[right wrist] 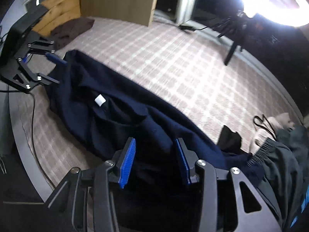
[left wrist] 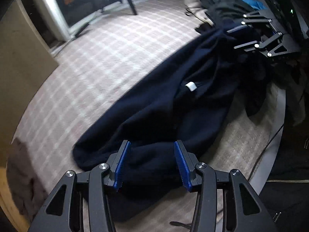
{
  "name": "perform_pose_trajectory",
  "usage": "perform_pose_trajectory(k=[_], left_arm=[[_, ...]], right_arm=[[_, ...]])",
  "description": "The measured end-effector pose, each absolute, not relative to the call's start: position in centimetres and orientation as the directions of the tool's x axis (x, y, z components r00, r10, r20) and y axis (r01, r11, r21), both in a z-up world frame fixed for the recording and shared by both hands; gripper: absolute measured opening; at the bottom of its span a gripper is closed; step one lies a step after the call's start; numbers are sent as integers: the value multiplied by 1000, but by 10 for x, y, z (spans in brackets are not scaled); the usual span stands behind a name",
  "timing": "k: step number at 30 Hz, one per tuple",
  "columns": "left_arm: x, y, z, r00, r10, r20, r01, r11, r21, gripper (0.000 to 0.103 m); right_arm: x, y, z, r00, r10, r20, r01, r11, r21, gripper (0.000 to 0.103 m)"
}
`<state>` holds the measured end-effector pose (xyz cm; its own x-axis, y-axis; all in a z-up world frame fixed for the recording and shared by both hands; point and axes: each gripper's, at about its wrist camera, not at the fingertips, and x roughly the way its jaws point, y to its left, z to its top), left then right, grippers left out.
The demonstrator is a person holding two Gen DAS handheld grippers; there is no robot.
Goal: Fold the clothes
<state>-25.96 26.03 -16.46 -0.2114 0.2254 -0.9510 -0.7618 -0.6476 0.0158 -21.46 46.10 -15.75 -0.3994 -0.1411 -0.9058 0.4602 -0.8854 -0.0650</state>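
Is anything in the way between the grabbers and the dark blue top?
No. Both the left gripper and the right gripper sit open right over opposite ends of the navy garment, with nothing between.

We see a sweater [left wrist: 164, 104] stretched lengthwise across the checked tablecloth [left wrist: 100, 61], with the left gripper [left wrist: 152, 162] at one end and the right gripper [right wrist: 154, 160] at the other, each with its jaws spread around the cloth. A sewn-in label [left wrist: 190, 86] lies near the sweater's middle. Beyond the right gripper's end sits a pile of clothes [left wrist: 222, 9]; another garment [right wrist: 71, 31] lies beyond the left gripper.
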Motion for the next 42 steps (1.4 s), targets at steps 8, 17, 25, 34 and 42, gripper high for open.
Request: perform_pose_trajectory(k=[8,17,25,34,42], left_arm=[[-283,283,-195,-139,240,-961,-786,-616,-40,8],[-332,243,-106,-307,354,-884,-681,-730,-56,6],[-379,194,-114,-404,163,-900,-497,-865,67,40],[-311,166,-181,-157,198,-968,-496,-863,-96,50],[-327,187,-202,-153,237,-959,-448,-882,-146,19]], right_arm=[[-227,463,-167,-361,-160,-919,499,-866,-45,4],[-260,479,-102,-494,-244,-835,457,-889,-10,4],[-319,512,-123,-501,-41,-865,166,-985,-49,35],[-193,517,-162,-369,-195,-909,11,-978,206,50],[-197,479,-193,-291,-123,-949,37,-992,117,52]])
